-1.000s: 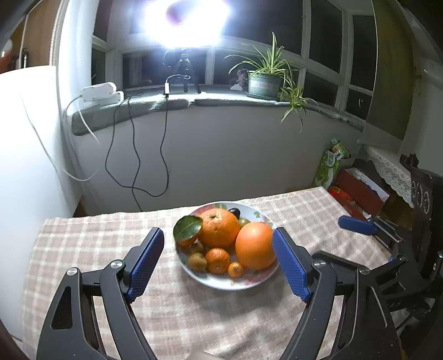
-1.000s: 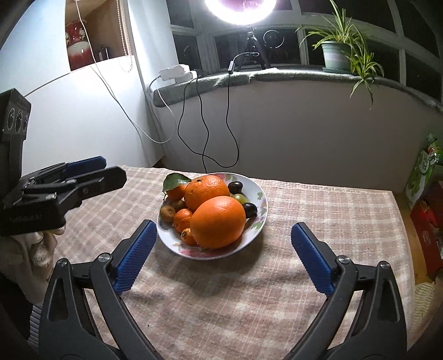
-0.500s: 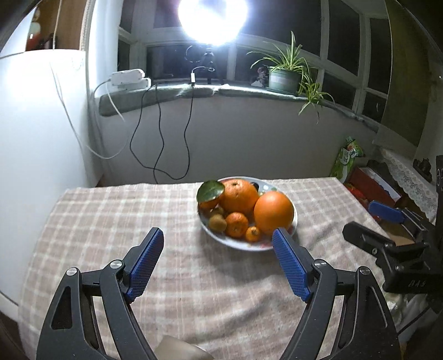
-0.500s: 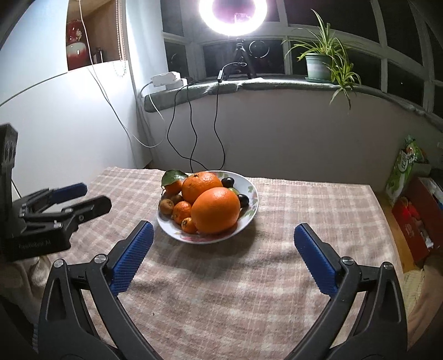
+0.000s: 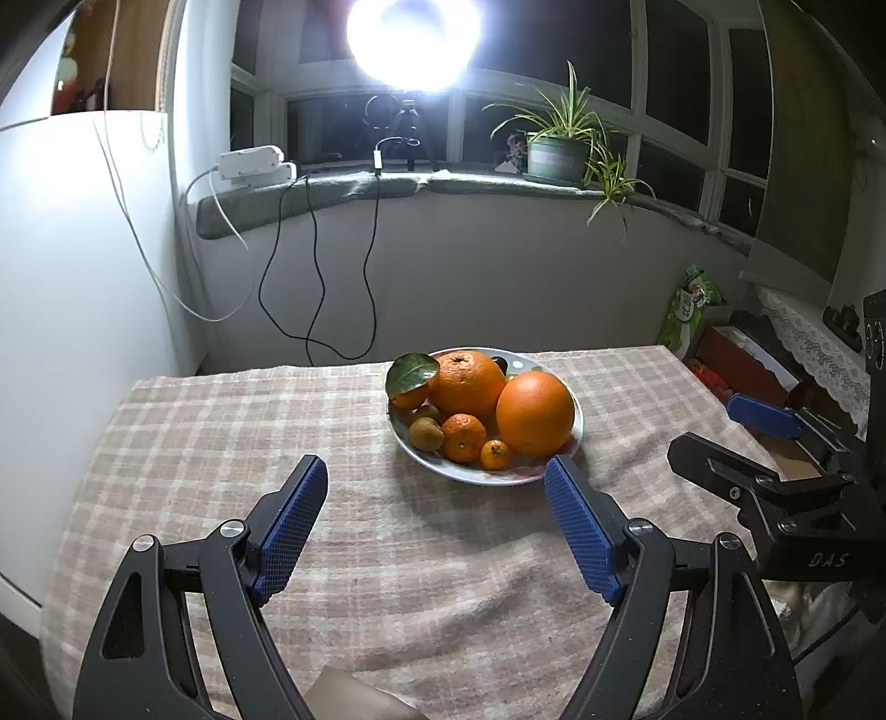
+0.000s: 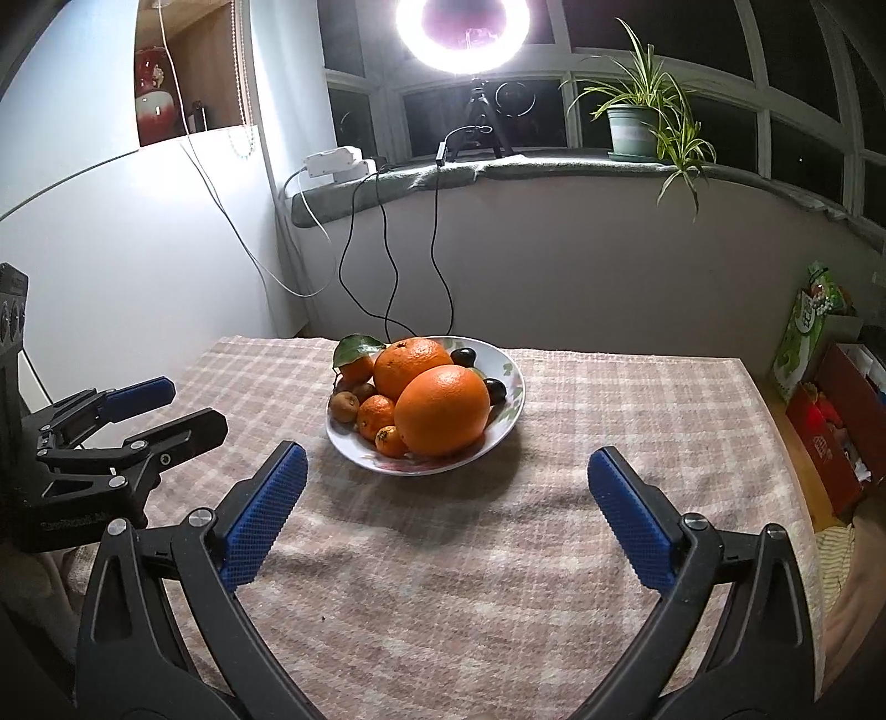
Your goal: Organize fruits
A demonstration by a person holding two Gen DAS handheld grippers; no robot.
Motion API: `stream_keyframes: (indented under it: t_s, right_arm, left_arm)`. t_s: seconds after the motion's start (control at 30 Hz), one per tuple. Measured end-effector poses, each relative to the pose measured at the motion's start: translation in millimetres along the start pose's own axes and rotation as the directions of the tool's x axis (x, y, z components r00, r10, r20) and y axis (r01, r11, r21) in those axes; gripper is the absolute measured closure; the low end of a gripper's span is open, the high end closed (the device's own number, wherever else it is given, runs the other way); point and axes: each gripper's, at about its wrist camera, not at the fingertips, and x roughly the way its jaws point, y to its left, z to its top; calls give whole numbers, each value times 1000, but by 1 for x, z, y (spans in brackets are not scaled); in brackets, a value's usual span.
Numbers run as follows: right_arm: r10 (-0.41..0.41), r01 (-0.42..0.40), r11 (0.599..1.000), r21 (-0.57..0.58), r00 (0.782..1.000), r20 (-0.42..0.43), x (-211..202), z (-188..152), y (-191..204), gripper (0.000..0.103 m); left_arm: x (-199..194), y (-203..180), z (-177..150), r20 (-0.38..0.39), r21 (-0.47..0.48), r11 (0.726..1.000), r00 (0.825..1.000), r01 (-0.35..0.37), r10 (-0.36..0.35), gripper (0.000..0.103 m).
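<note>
A white plate (image 5: 578, 422) (image 6: 512, 382) stands mid-table, piled with two large oranges (image 5: 534, 412) (image 6: 442, 409), small mandarins (image 5: 464, 437), one with a green leaf (image 5: 412, 372), brown kiwis (image 5: 426, 433) and dark plums (image 6: 494, 390). My left gripper (image 5: 436, 487) is open and empty, held back from the plate's near side; it also shows in the right wrist view (image 6: 183, 407). My right gripper (image 6: 446, 471) is open and empty, short of the plate; it shows at the right in the left wrist view (image 5: 720, 432).
A checked cloth (image 6: 443, 581) covers the table. A white cabinet (image 5: 72, 266) stands at the left, a wall with hanging cables (image 5: 315, 277) behind. Boxes and a green bag (image 6: 805, 338) sit on the floor at the right. A ring light (image 6: 464, 33) and a potted plant (image 6: 631, 127) are on the sill.
Both grippers have drawn back from the plate toward the near edge of the table; the plate looks smaller and farther. Both stay open and empty. The fruit has not moved.
</note>
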Motion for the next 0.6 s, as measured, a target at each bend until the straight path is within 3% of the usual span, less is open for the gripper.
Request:
stream_keyframes:
  t_s: [0.6]
  right_arm:
    - [7, -7, 1000, -4, 1000, 1, -3, -1, 8, 0]
  left_arm:
    - [-7, 1, -1, 12, -5, 1000, 1000, -4, 4, 22]
